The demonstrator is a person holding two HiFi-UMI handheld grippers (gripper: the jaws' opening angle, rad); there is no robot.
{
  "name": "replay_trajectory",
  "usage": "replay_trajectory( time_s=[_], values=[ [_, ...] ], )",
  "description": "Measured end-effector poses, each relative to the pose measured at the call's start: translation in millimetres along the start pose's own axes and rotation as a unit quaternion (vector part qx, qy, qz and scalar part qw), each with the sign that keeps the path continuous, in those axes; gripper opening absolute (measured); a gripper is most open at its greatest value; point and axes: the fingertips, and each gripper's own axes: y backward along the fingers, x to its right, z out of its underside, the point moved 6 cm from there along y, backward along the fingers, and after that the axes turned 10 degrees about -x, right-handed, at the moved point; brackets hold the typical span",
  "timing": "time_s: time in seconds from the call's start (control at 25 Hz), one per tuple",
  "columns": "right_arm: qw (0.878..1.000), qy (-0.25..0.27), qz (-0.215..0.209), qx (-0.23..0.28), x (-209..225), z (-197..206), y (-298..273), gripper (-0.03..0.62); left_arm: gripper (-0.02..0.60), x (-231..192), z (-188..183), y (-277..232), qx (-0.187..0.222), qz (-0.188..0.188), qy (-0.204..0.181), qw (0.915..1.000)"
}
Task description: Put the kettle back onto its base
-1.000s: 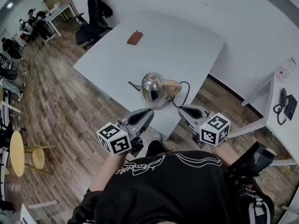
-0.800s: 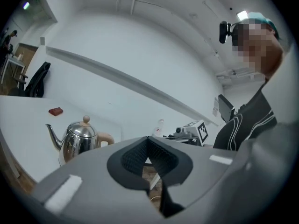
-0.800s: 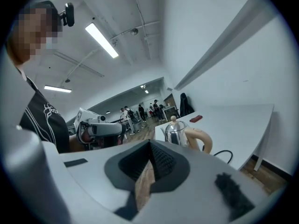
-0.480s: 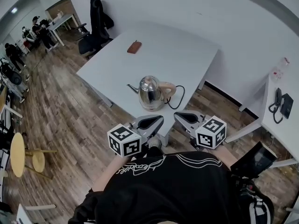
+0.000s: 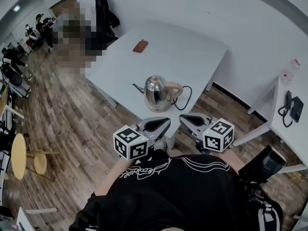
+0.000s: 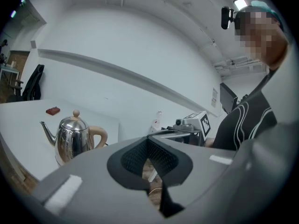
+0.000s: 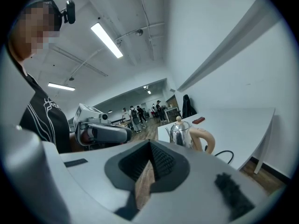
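Observation:
A shiny steel kettle (image 5: 156, 91) with a tan handle (image 5: 174, 88) stands upright near the front edge of the white table (image 5: 192, 57). A black cord (image 5: 187, 97) loops out from under it; the base itself is hard to make out. Both grippers are held close to my body, short of the table edge. The left gripper (image 5: 167, 121) is shut and empty, as is the right gripper (image 5: 182, 118). The left gripper view shows the kettle (image 6: 74, 136) beyond the shut left gripper (image 6: 148, 141). The right gripper view shows the kettle (image 7: 183, 133) past the shut right gripper (image 7: 150, 147).
A small brown case (image 5: 140, 46) lies further back on the table. A black chair with a jacket (image 5: 102, 14) stands at the far corner. A side desk with a phone (image 5: 291, 105) is at the right, a round yellow table (image 5: 18, 158) at the left.
Both grippers have drawn back from the kettle toward my body. The kettle has stayed where it was on the table.

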Motion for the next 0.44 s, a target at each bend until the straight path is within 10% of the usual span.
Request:
replay_trajectory(
  time_s=[0.44],
  values=[
    [1.0,-0.014,-0.013,0.001,-0.1,6.0,-3.4,0.005,0.005,-4.4,5.3,1.0,0.006,0.013,0.038,0.9992]
  ],
)
